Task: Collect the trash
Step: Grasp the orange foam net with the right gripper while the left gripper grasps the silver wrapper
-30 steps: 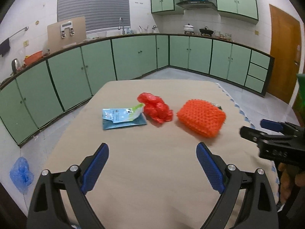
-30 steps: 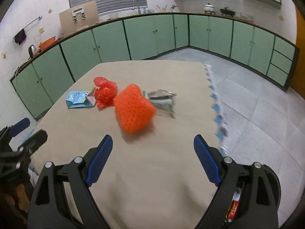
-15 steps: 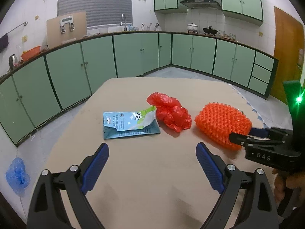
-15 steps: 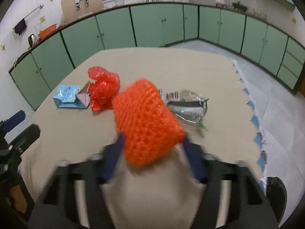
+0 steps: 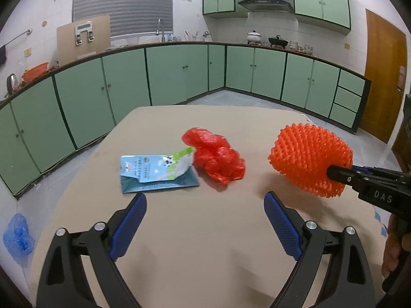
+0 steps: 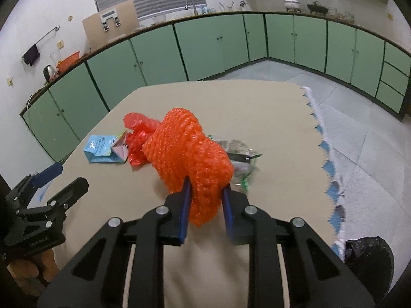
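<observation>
Orange foam netting [image 6: 187, 154] sits pinched inside right claw [image 6: 205, 200].

Orange, red and pale blue on a beige desk [image 5: 205, 231]

The foam net [image 6: 188, 159] is bright orange with a knobbly mesh pattern; the crumpled bag [image 5: 215, 159] is red; the pouch [image 5: 156, 173] is light blue and white with green; cabinets [image 5: 123, 82] are mint green.

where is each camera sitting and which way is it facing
Left wrist: on the open left tool, facing across the table toward the green cabinets; the right tool enters at right.
Right wrist: on the right tool, shut on the orange foam net; the left tool shows at left.
Shared: net, red bag, blue packet.
</observation>
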`<action>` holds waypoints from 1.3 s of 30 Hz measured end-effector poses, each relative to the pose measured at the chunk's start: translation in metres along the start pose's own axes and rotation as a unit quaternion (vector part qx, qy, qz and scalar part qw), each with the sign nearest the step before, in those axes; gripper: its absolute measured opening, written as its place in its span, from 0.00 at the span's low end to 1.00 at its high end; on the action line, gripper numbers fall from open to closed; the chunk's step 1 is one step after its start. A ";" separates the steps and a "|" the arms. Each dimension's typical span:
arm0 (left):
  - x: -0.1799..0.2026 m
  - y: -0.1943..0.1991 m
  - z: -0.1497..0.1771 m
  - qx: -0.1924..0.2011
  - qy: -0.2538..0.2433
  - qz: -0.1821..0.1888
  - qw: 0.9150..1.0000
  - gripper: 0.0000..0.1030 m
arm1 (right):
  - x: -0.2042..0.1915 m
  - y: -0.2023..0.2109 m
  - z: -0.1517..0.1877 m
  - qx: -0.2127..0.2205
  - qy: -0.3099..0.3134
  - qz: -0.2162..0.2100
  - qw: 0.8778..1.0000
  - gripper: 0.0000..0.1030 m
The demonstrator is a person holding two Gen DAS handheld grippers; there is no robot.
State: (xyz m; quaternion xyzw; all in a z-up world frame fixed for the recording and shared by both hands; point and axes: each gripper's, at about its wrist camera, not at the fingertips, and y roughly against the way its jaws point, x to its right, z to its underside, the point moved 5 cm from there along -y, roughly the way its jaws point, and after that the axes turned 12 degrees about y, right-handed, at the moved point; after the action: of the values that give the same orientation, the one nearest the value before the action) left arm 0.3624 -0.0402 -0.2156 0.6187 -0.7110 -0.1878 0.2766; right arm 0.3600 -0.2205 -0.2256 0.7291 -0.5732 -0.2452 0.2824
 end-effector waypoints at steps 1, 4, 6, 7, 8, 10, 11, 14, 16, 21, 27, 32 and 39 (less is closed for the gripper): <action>0.004 -0.001 0.000 0.000 -0.001 0.002 1.000 0.88 | 0.005 0.001 -0.001 0.003 -0.003 0.003 1.000 0.21; 0.014 -0.004 -0.002 0.000 -0.006 0.006 1.000 0.87 | 0.023 0.011 -0.001 0.014 -0.019 0.010 1.000 0.21; 0.021 -0.009 -0.003 0.000 -0.010 0.009 1.000 0.87 | 0.036 0.016 -0.001 0.019 -0.030 0.014 0.999 0.21; 0.023 -0.011 -0.003 -0.001 -0.011 0.009 1.000 0.86 | 0.041 0.018 -0.002 0.021 -0.034 0.019 0.999 0.21; 0.027 -0.014 -0.003 -0.002 -0.012 0.010 1.000 0.85 | 0.047 0.019 -0.001 0.022 -0.036 0.024 0.999 0.21; 0.032 -0.019 -0.003 -0.005 -0.011 0.014 1.000 0.84 | 0.058 0.019 -0.001 0.024 -0.043 0.032 0.998 0.21; 0.036 -0.022 -0.003 -0.007 -0.012 0.016 1.000 0.84 | 0.063 0.019 0.000 0.024 -0.045 0.034 0.998 0.21; 0.049 -0.029 -0.003 -0.012 -0.009 0.024 1.000 0.84 | 0.075 0.018 0.003 0.025 -0.050 0.041 0.998 0.21; 0.064 -0.033 -0.002 -0.015 -0.013 0.034 0.999 0.84 | 0.082 0.018 0.004 0.026 -0.051 0.045 0.997 0.21; 0.105 -0.045 0.002 -0.022 -0.030 0.053 0.998 0.84 | 0.107 0.020 0.013 0.026 -0.062 0.053 0.996 0.21; 0.141 -0.062 0.007 -0.031 -0.046 0.059 0.997 0.84 | 0.137 0.026 0.030 0.025 -0.077 0.066 0.995 0.21; 0.160 -0.081 0.008 -0.045 -0.054 0.058 0.996 0.84 | 0.159 0.031 0.043 0.025 -0.090 0.077 0.993 0.21; 0.167 -0.123 0.008 -0.106 -0.053 0.034 0.992 0.58 | 0.174 0.042 0.053 0.024 -0.095 0.089 0.991 0.21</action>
State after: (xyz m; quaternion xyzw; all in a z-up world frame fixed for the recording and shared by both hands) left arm 0.4390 -0.2252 -0.2697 0.5504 -0.7213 -0.2855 0.3085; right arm 0.3335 -0.4051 -0.2401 0.6549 -0.6659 -0.2735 0.2300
